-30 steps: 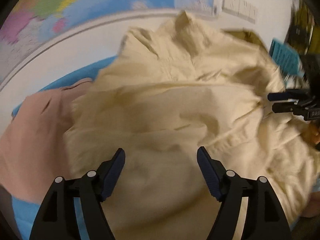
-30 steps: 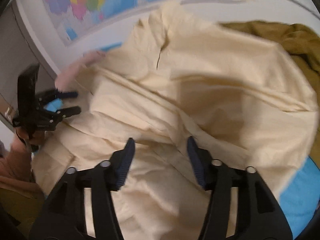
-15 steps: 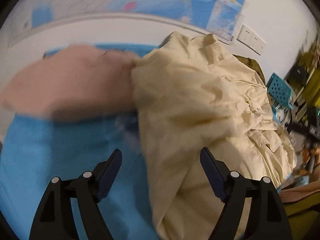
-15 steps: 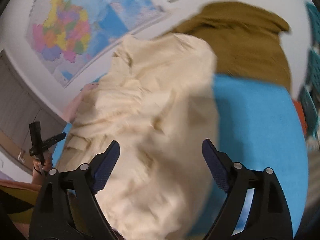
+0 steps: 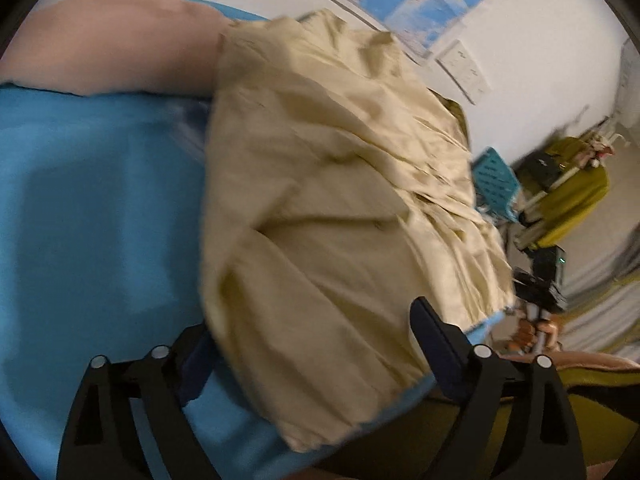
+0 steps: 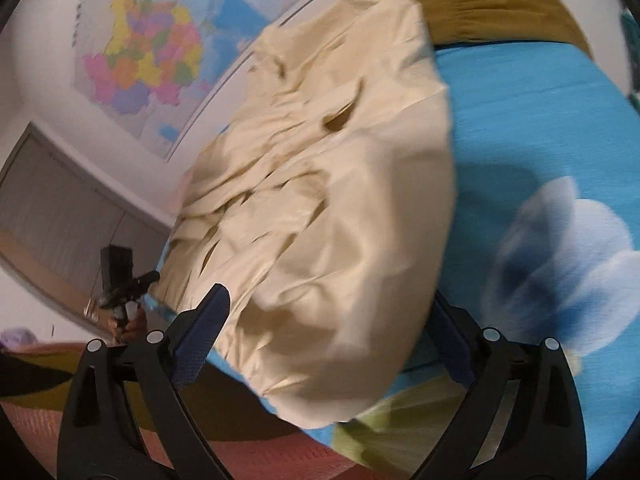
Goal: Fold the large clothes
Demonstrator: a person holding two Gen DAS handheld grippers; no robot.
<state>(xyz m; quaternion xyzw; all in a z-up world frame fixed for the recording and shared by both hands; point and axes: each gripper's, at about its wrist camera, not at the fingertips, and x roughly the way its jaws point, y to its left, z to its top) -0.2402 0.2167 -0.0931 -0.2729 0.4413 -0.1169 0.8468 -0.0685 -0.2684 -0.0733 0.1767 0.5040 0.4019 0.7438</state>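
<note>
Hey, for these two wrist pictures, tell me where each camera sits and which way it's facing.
Left wrist: rides the left gripper, angled down at the cream garment on the blue sheet; its open jaws show, plus the right gripper far right.
Right wrist: rides the right gripper, angled down at the same garment from the other side; open jaws show, left gripper at left.
Shared: garment, blue sheet, wall map.

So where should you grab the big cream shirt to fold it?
Probably by its two near corners: the cream shirt lies bunched on the blue sheet, hem toward you. Both open grippers, left and right, could come in low from that near edge.
</note>
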